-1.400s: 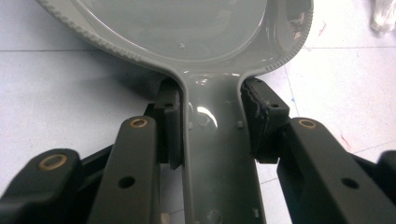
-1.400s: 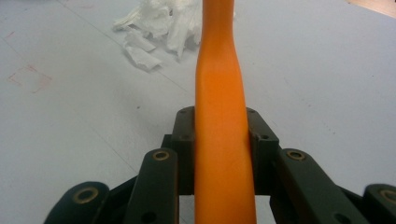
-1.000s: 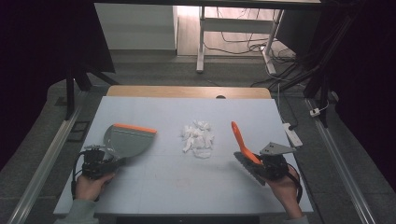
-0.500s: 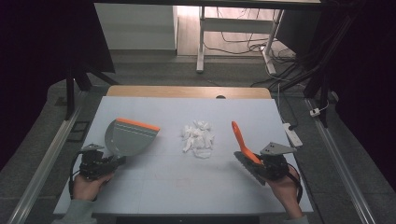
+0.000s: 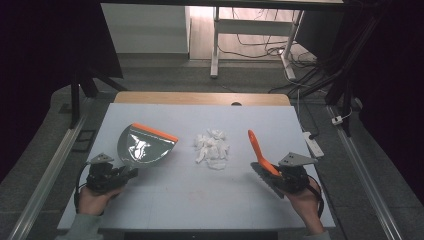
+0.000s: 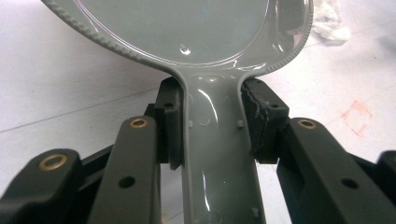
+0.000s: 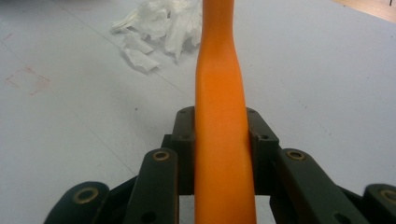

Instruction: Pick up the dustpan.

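High view, left to right. Left tongs (image 5: 131, 172): pinching the handle of a grey dustpan (image 5: 142, 146), whose orange-edged pan lies on the table (image 5: 200, 200) just ahead of them. Heap of torn white paper (image 5: 212, 147): on the table between the two tongs, ahead of both. Right tongs (image 5: 272, 172): pinching an orange brush handle (image 5: 257, 148) that points away from them, beside the paper.

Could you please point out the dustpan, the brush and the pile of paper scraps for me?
dustpan (image 5: 142, 147): high view, on its grey pan.
brush (image 5: 256, 146): high view, on its orange handle.
pile of paper scraps (image 5: 211, 147): high view, on the heap's middle.
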The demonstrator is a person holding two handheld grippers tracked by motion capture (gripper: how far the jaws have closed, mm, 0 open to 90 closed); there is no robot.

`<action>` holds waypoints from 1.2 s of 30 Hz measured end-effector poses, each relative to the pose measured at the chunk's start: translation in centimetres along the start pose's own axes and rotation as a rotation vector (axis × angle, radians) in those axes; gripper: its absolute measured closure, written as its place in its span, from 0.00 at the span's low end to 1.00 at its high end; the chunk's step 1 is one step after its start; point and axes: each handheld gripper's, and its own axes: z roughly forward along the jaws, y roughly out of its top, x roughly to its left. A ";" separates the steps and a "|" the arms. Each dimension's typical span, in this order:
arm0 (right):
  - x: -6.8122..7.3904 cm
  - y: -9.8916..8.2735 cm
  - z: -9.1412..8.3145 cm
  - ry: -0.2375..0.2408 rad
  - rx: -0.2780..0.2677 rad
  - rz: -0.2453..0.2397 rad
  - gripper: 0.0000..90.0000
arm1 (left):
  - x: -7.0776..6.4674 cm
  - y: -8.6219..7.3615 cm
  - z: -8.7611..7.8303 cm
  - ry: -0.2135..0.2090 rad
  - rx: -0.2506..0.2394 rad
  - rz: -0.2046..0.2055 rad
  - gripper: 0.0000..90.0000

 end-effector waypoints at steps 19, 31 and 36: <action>-0.1 0.1 -0.1 -0.004 -0.006 0.002 0.78 | -1.1 0.3 0.0 -0.071 0.011 0.091 0.68; -0.2 0.7 0.1 0.015 -0.028 0.017 0.78 | -2.5 0.3 -0.5 -0.147 0.027 0.192 0.68; -0.3 1.0 0.1 0.017 -0.035 0.012 0.78 | -3.1 0.2 -0.7 -0.173 0.038 0.220 0.68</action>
